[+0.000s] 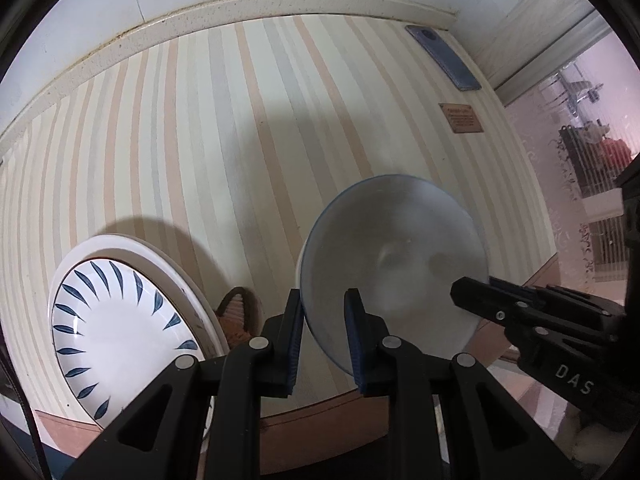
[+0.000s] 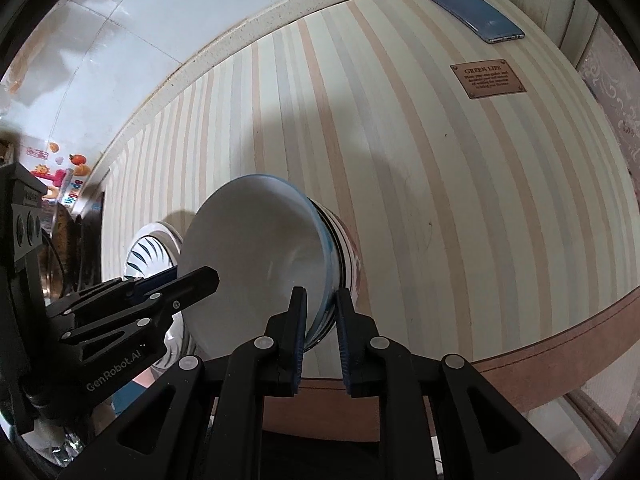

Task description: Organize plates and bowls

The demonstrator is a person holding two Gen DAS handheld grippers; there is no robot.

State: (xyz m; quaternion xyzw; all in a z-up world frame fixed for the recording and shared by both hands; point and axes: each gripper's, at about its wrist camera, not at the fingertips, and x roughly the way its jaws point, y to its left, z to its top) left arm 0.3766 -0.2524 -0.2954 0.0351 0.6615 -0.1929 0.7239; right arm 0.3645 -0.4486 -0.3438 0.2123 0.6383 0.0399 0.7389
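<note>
Both grippers, left (image 1: 323, 322) and right (image 2: 321, 320), pinch opposite rims of a glossy, blue-edged white ceramic bowl (image 1: 394, 264), its base hidden; a leaf-patterned plate (image 1: 120, 320) lies at eight o'clock on the striped tabletop (image 1: 200, 120).

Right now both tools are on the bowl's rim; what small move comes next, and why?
Probably carry the bowl a little left toward the leaf-pattern plate, keeping both holds. The left tool and right tool straddle opposite sides of its rim, the bowl looks tilted and possibly lifted, and the plate lies just to its left on the striped table.
</note>
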